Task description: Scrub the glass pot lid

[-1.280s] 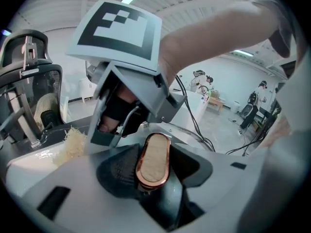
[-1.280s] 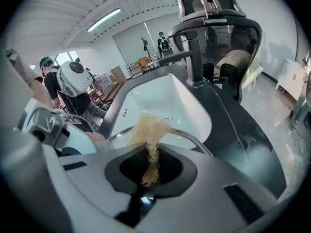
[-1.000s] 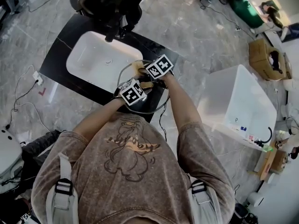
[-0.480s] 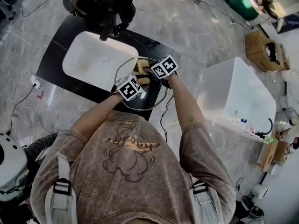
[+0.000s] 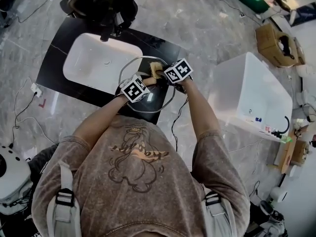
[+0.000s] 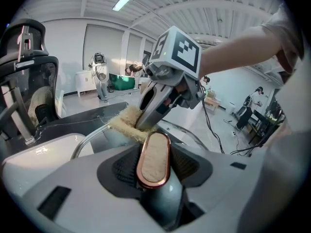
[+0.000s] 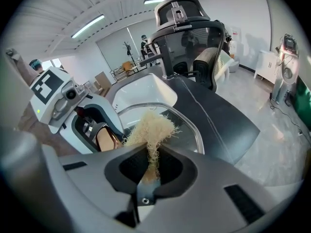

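Note:
The glass pot lid (image 5: 129,69) hangs over the black counter beside the sink. My left gripper (image 5: 144,83) is shut on the lid's copper-rimmed handle (image 6: 153,158), which fills the gap between its jaws in the left gripper view. My right gripper (image 5: 161,73) is shut on a tan loofah scrubber (image 7: 149,126). The scrubber's frayed end (image 6: 127,125) lies against the glass close to the handle (image 7: 105,139). The lid's metal rim (image 7: 193,126) curves behind the scrubber. Both marker cubes hide most of the lid's middle in the head view.
A white sink basin (image 5: 96,62) is set into the black counter (image 5: 163,46) left of the lid. A black office chair (image 5: 101,4) stands behind the sink. A white bin (image 5: 252,95) stands on the floor at the right, a cardboard box (image 5: 273,43) beyond it.
My right gripper has slid to the right across the lid with the scrubber, away from the left gripper. The left gripper still holds the lid's handle in the same place.

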Motion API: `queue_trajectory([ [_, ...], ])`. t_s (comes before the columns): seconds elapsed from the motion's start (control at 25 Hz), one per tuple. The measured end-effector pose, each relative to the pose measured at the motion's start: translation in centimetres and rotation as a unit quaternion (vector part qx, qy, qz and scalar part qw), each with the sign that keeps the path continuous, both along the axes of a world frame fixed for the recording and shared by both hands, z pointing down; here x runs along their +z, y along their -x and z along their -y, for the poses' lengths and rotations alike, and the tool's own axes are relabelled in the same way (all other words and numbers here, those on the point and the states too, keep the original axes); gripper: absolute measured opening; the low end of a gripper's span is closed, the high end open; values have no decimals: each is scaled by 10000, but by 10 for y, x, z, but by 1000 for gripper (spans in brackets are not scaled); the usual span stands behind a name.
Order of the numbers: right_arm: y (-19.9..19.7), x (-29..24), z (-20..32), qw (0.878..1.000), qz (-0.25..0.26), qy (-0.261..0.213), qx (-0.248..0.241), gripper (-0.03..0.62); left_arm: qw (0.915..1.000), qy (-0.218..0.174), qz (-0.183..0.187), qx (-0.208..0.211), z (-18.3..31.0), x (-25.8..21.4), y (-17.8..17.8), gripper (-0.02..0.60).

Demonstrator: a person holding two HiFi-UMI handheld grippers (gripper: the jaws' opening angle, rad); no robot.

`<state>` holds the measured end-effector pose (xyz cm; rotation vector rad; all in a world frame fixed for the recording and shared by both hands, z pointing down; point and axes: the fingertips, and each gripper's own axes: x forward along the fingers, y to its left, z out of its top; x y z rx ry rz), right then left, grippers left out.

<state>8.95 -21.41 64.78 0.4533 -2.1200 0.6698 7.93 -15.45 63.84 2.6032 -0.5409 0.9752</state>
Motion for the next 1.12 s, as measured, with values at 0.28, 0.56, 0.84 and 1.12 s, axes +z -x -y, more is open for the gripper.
queue_trajectory([
  [0.28, -21, 1, -17, 9998, -110, 75, 146, 41, 10000, -43, -23, 34, 1, 1, -2, 201],
  [0.56, -31, 0, -36, 9987, -130, 64, 488, 41, 10000, 70, 33, 50, -2, -3, -1, 201],
  [0.84, -38, 0, -59, 9975, -140, 139, 674, 41, 9998, 191, 51, 74, -3, -5, -1, 200],
  [1.12, -36, 0, -83, 9961, -394, 155, 772, 40, 9994, 321, 75, 78, -4, -6, -2, 199],
])
